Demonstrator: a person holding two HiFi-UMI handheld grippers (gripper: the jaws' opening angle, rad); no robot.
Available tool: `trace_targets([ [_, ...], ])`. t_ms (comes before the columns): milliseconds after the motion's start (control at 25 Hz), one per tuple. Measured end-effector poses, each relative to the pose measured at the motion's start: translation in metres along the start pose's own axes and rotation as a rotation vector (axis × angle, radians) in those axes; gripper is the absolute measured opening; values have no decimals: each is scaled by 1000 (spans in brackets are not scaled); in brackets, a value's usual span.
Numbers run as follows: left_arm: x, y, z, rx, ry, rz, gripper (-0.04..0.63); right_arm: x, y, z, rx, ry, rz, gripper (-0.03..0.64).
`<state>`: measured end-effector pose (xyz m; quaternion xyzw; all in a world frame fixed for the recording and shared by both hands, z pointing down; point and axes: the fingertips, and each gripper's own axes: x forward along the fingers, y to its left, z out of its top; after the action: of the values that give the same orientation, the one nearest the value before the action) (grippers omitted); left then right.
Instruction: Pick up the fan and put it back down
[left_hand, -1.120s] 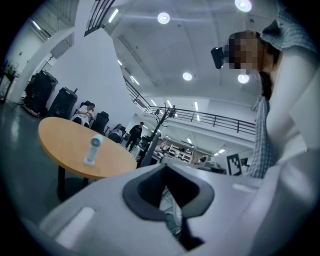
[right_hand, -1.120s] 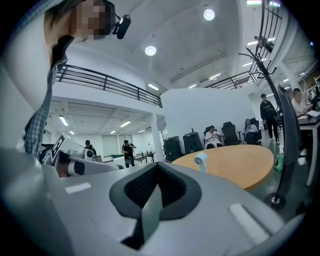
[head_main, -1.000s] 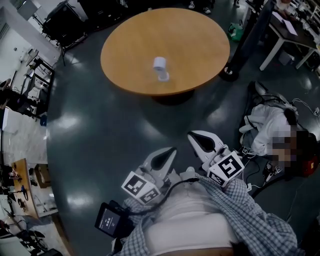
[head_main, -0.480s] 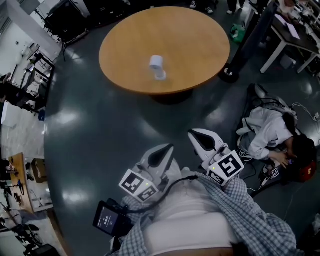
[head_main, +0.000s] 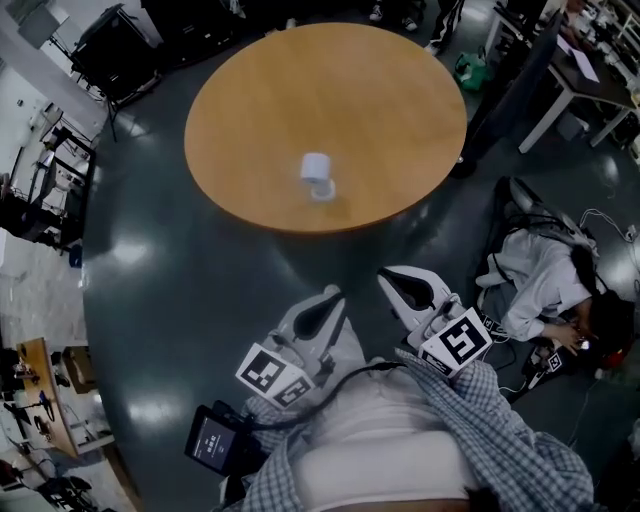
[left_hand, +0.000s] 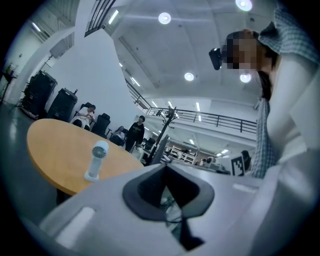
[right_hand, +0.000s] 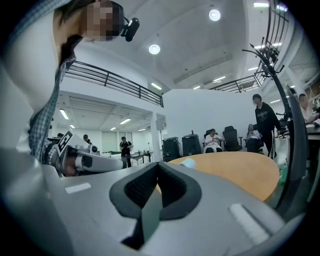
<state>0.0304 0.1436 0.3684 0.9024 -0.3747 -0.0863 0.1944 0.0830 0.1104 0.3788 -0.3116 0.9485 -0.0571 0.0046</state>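
A small white fan (head_main: 317, 175) stands upright on the round wooden table (head_main: 380, 100), near its front edge. In the left gripper view the fan (left_hand: 96, 160) stands left of the jaws on the table (left_hand: 50, 150). Only the top of the fan (right_hand: 188, 163) peeks over the jaws in the right gripper view. My left gripper (head_main: 333, 293) and right gripper (head_main: 385, 275) are held side by side close to the person's body, over the dark floor short of the table. Both point level toward the table with jaws shut and nothing in them.
A person sits on the floor (head_main: 545, 275) among cables at the right. A black pole (head_main: 500, 80) stands by the table's right edge. Desks are at the far right, racks at the left. People and chairs (right_hand: 215, 140) are beyond the table.
The table and fan have come nearer in the head view. Both grippers moved forward toward the table with the person. The jaws stayed shut.
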Motion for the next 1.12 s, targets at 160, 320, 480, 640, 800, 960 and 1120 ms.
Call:
trace_targets([
  [160,26,51,22,9,16,-22,-2,48,-32,0,-19,24,20,5],
  [320,53,95,41,14,43,-53,-2,93,-69,-10,-75,114,-2,51],
  [480,53,127,57,0,59,-52,-2,114,-77,-31,-38,197,-3,131],
  [640,48,149,55,-57,87,-26,-2,131,-82,-65,-48,311,43,180],
  [800,47,163,43,-99,105,-4,-2,154,-94,-102,-52,409,84,195],
  [960,46,176,38,-113,109,40,-2,178,-103,-127,-61,421,121,221],
  [1120,47,186,34,-109,111,93,-2,204,-104,-137,-72,389,176,241],
])
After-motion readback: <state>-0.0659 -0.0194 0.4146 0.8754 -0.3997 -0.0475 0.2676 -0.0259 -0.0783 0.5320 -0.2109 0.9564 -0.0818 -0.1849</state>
